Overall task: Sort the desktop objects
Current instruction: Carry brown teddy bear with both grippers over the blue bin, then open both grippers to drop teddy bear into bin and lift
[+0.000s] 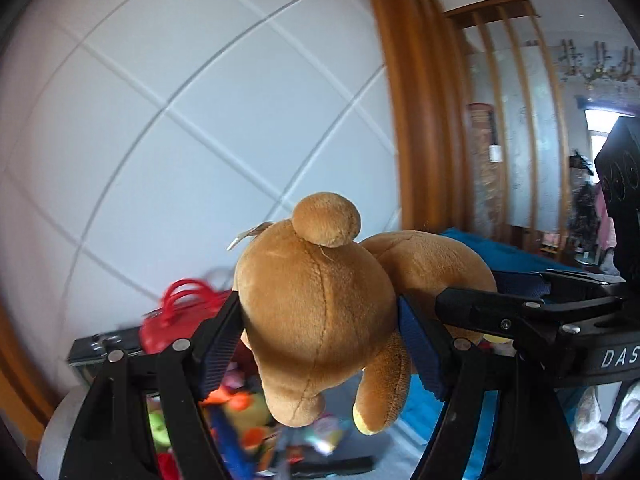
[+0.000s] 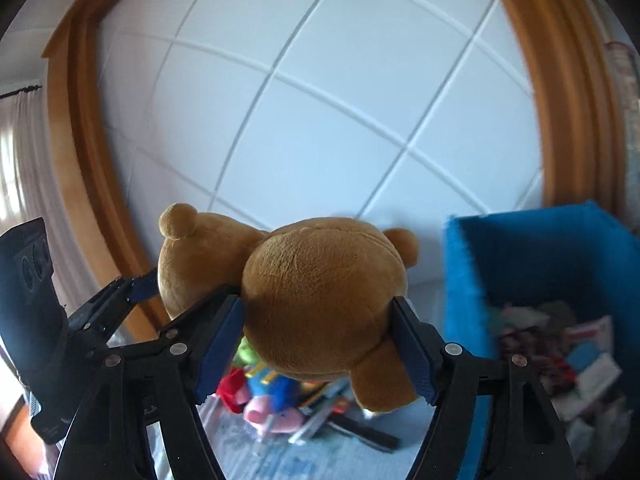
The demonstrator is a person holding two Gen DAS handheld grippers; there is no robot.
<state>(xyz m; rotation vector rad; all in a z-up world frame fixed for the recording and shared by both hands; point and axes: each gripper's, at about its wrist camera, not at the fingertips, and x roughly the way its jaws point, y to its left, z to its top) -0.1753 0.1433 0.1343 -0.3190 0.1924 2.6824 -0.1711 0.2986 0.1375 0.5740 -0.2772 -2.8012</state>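
The left gripper (image 1: pixel 320 336) has its blue pads pressed into one rounded end of a brown plush bear (image 1: pixel 320 312), the end with a stitched seam and a small round ear or tail on top, and the right gripper (image 2: pixel 320 344) is clamped on the other rounded bulk of the same toy, its pads dented into the plush on both sides. So the bear hangs in the air between the two grippers, held by both at once, its long axis running roughly from one gripper across to the other; in each wrist view the partner gripper shows just beside, reaching in from the side. The relation that matters for the next move, as I judge it, is the blue fabric bin (image 2: pixel 540 264): it stands to the right of the bear in the right wrist view, open at the top and already holding mixed papers and packets, so the right hand is the nearer one and the bear would have to travel that way. Below the bear lies a heap of bright toys (image 2: pixel 268 396) on the pale surface (image 2: pixel 304 456), with a red handbag (image 1: pixel 180 316) further left in the left wrist view. The bear itself is soft, golden brown, short-furred, with stubby limbs hanging down and a yellowish paw tip.
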